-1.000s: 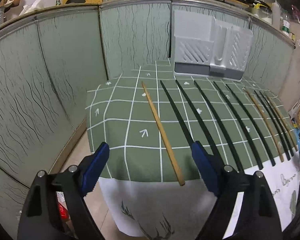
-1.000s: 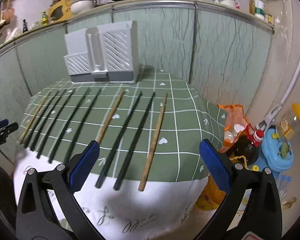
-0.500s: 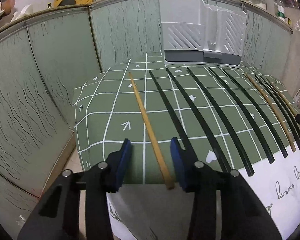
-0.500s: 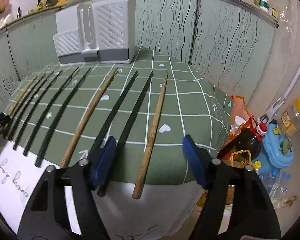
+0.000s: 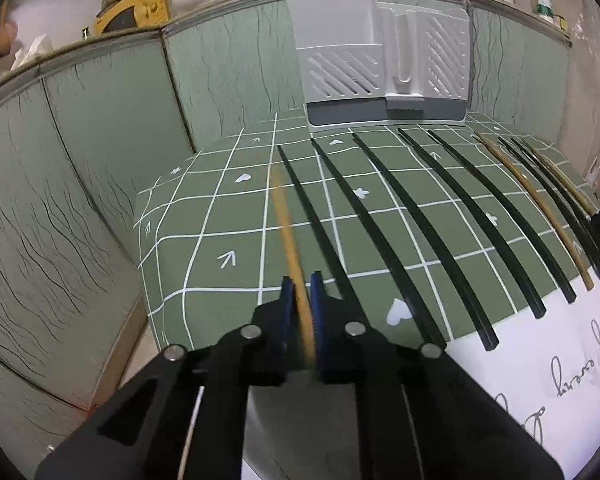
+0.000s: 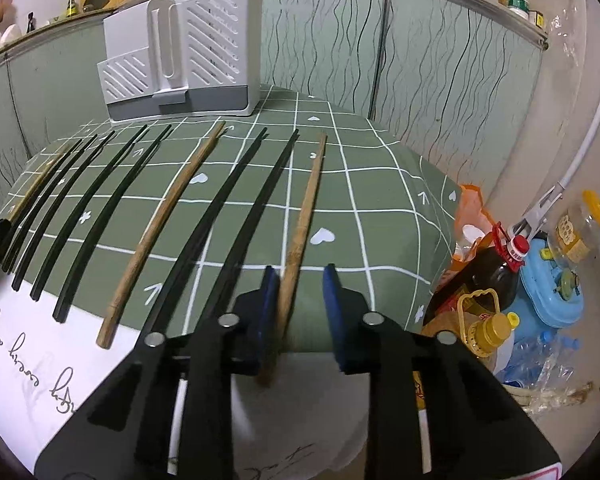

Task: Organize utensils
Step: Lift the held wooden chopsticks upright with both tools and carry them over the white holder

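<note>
The left gripper (image 5: 302,300) has closed onto a blurred wooden chopstick (image 5: 288,240); the right gripper (image 6: 298,296) has narrowed, fingers apart around another chopstick (image 6: 306,208).

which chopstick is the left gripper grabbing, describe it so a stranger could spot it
Start at the white slotted utensil holder at the back of the green checked tablecloth. In the chopstick row before it, take the leftmost one. This light wooden chopstick borders only black chopsticks.

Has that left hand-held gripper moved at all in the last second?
Yes. The left hand-held gripper has come forward toward the white utensil holder, which looms larger, and its jaws have shut on the leftmost wooden chopstick.
</note>
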